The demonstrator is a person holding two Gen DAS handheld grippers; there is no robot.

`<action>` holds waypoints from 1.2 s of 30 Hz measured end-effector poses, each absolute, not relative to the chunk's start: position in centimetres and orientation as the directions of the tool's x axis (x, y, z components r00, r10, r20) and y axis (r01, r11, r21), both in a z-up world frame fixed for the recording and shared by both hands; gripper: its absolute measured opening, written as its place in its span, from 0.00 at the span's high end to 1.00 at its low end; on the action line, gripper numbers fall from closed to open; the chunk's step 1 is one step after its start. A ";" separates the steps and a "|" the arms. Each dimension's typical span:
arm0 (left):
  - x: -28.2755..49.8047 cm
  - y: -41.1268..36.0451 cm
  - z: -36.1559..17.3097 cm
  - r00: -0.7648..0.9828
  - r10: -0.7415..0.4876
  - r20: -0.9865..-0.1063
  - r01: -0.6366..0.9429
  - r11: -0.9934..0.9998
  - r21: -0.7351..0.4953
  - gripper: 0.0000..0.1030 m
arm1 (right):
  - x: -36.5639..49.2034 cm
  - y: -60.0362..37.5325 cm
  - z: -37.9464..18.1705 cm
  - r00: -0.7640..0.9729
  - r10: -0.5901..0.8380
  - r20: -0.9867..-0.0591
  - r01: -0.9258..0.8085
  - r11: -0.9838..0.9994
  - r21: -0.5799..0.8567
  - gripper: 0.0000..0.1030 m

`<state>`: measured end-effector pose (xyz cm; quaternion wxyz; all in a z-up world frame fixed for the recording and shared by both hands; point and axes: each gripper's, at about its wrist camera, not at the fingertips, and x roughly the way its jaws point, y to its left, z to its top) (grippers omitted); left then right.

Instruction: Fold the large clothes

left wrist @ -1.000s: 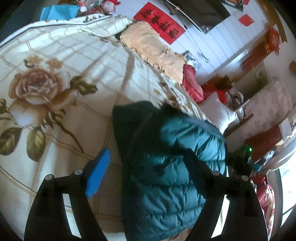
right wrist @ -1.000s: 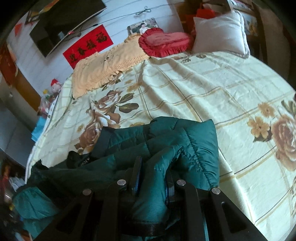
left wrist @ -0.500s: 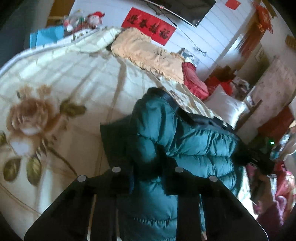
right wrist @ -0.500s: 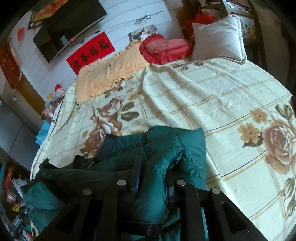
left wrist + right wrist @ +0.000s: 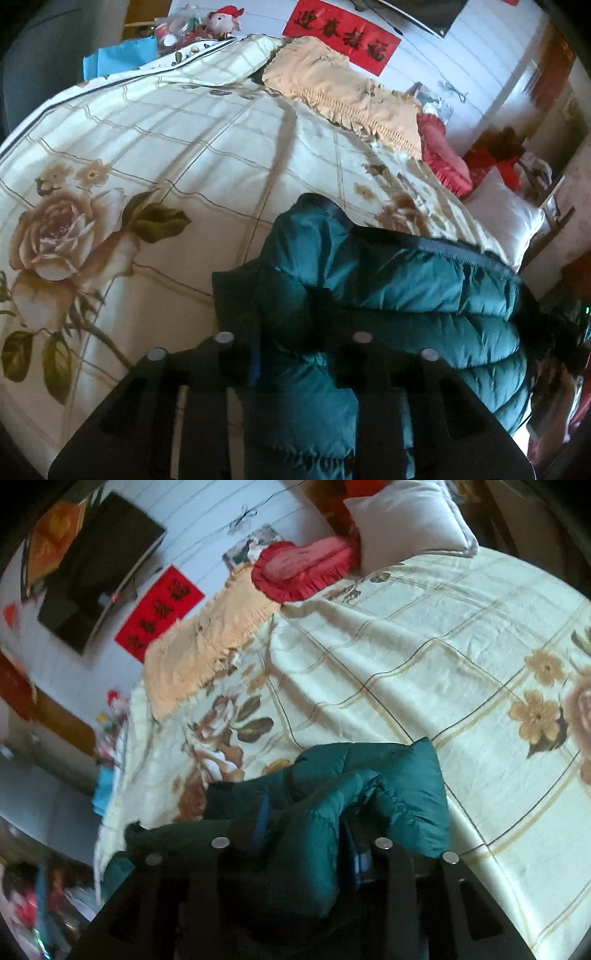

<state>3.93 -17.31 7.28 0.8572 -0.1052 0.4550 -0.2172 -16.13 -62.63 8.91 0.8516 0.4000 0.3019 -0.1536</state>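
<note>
A dark teal quilted puffer jacket [image 5: 406, 295] with a black collar band is bunched over the near edge of a bed with a cream floral bedspread [image 5: 166, 147]. My left gripper [image 5: 295, 354] is shut on a fold of the jacket, its fingers pressed into the padding. In the right wrist view the same jacket [image 5: 388, 775] hangs from my right gripper [image 5: 303, 834], which is shut on another fold and holds it above the bedspread [image 5: 424, 635]. The rest of the jacket trails to the lower left, partly hidden behind the fingers.
At the head of the bed lie an orange fringed cloth [image 5: 343, 92], a red frilled cushion [image 5: 303, 568] and a white pillow [image 5: 406, 517]. A red banner [image 5: 343, 33] and a dark TV [image 5: 99, 568] hang on the white wall. Clutter stands beside the bed [image 5: 195, 26].
My left gripper went from open beside the jacket to shut on it. My right gripper kept its hold and lifted and swung, shifting the view of the bed.
</note>
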 end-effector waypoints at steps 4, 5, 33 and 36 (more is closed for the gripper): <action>3.6 -15.5 8.4 0.483 -0.515 -0.708 0.263 0.856 -0.444 0.38 | -18.1 -62.1 11.3 0.779 -0.033 -0.626 0.470 0.691 0.549 0.49; 3.1 -15.0 9.0 0.499 -0.519 -0.694 0.262 0.853 -0.451 0.37 | -18.5 -61.8 12.1 0.781 -0.040 -0.623 0.462 0.709 0.533 0.48; 1.5 -23.8 5.9 0.625 -0.212 -0.751 0.225 0.971 -0.087 0.17 | -10.2 -56.5 6.7 0.596 -0.233 -0.769 0.435 0.898 0.066 0.36; 1.4 -23.2 6.5 0.609 -0.234 -0.758 0.237 0.966 -0.108 0.17 | -11.1 -55.7 8.0 0.592 -0.255 -0.765 0.436 0.899 0.037 0.36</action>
